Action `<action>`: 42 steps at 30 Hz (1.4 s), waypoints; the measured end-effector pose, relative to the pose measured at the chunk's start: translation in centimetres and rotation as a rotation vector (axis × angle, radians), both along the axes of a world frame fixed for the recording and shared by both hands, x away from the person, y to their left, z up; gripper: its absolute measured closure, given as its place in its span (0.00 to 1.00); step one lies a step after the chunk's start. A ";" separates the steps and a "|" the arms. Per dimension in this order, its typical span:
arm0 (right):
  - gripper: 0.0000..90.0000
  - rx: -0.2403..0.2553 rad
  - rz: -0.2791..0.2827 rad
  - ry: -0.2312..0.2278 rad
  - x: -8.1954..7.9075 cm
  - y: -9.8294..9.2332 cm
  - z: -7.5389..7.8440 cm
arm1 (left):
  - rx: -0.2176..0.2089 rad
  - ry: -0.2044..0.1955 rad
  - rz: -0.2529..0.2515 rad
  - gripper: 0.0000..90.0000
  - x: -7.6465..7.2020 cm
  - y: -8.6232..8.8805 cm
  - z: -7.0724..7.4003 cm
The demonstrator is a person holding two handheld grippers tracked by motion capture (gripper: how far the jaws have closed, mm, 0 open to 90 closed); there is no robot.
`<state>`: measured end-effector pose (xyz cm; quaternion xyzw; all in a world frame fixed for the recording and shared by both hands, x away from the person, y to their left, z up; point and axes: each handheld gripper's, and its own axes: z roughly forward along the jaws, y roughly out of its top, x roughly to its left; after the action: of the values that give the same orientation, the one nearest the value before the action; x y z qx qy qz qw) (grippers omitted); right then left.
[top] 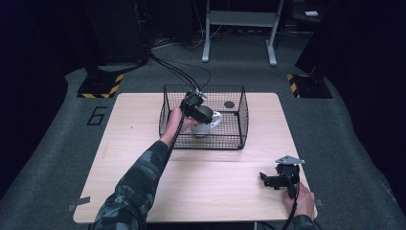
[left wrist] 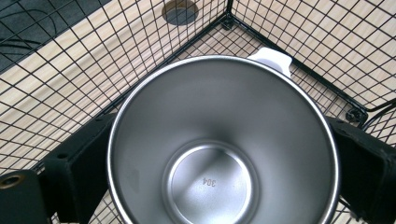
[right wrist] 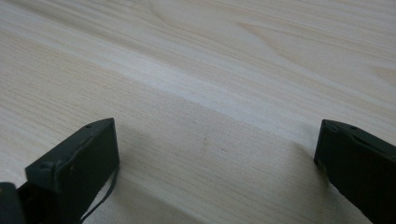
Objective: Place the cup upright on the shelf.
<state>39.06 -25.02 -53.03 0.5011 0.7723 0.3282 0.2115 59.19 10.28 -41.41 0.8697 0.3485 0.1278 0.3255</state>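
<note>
Left claw [top: 198, 111] clamped across steel cup [left wrist: 223, 140], jaws on both sides, cup mouth facing claw, inside wire basket [top: 242, 112]. Right claw [top: 274, 178] released, resting on tabletop [top: 215, 182], well apart.

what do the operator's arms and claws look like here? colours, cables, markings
Left claw: black body and squared black jaws with small screw holes, black cables trailing from it to the back of the room. Right claw: same black build, with a grey three-cornered plate on top and a black cable running down past the hand. The left sleeve is dark camouflage. No lettering is legible on either claw.
</note>
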 end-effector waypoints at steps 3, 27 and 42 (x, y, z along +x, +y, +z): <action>0.00 0.000 0.000 0.000 0.0 0.0 0.0 | 0.003 0.003 -0.005 0.07 0.0 -0.1 -0.1; 0.00 -0.001 0.001 -0.001 0.0 0.0 0.0 | 0.041 0.019 0.011 0.07 0.5 -0.4 -0.8; 0.00 -0.002 0.003 -0.002 0.0 0.0 0.0 | 0.048 0.025 0.029 0.06 0.1 -0.1 -1.0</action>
<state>39.07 -25.05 -53.02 0.4995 0.7732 0.3282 0.2121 59.33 10.22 -42.45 0.8737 0.3617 0.1300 0.2983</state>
